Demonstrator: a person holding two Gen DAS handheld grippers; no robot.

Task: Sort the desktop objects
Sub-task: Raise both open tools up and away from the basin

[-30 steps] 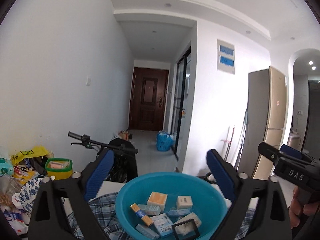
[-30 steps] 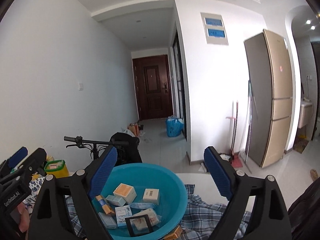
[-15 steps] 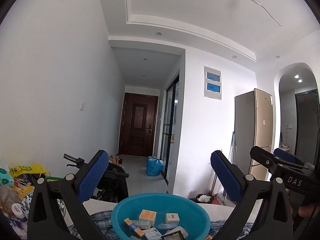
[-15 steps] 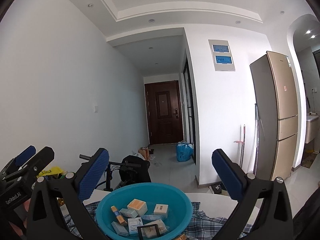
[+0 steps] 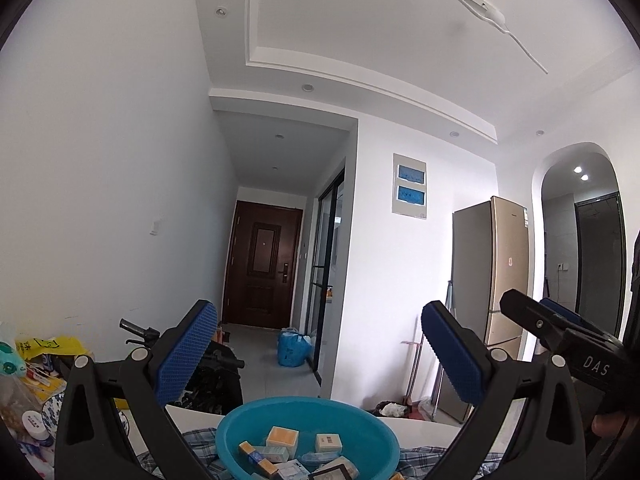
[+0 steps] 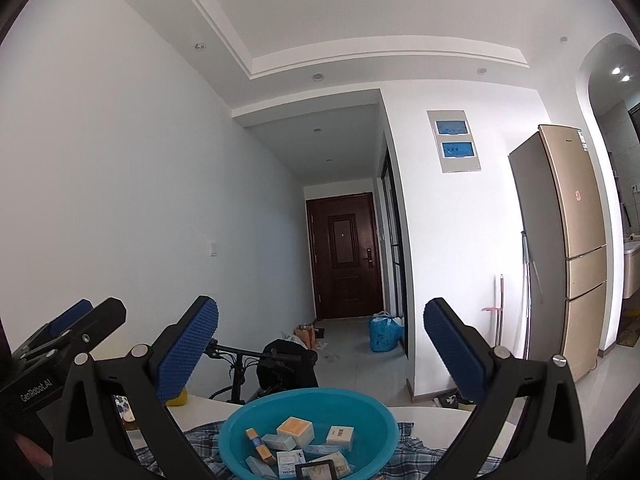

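Note:
A teal basin [image 5: 304, 404] [image 6: 312, 394] sits on a plaid cloth [image 5: 196, 440] [image 6: 408, 440] low in both wrist views. It holds several small boxes, among them an orange box [image 5: 282, 438] [image 6: 295, 430] and a white box [image 5: 328, 442] [image 6: 340, 436]. My left gripper [image 5: 319, 306] [image 6: 100, 308] is open above and short of the basin, with nothing between its blue pads. Beside it, my right gripper [image 6: 320, 302] [image 5: 528, 304] is open wide and also empty. Both point slightly upward toward the hallway.
The white table [image 6: 432, 416] carries clutter at its left: a yellow bag [image 5: 48, 346], a patterned bowl [image 5: 50, 412] and packets. A bicycle handlebar [image 6: 248, 356] stands behind the table. A tall fridge [image 6: 568, 264] is at the right.
Both grippers have tilted up and drawn back together, so the basin has sunk to the bottom of both views. The right jaws have spread a little wider.

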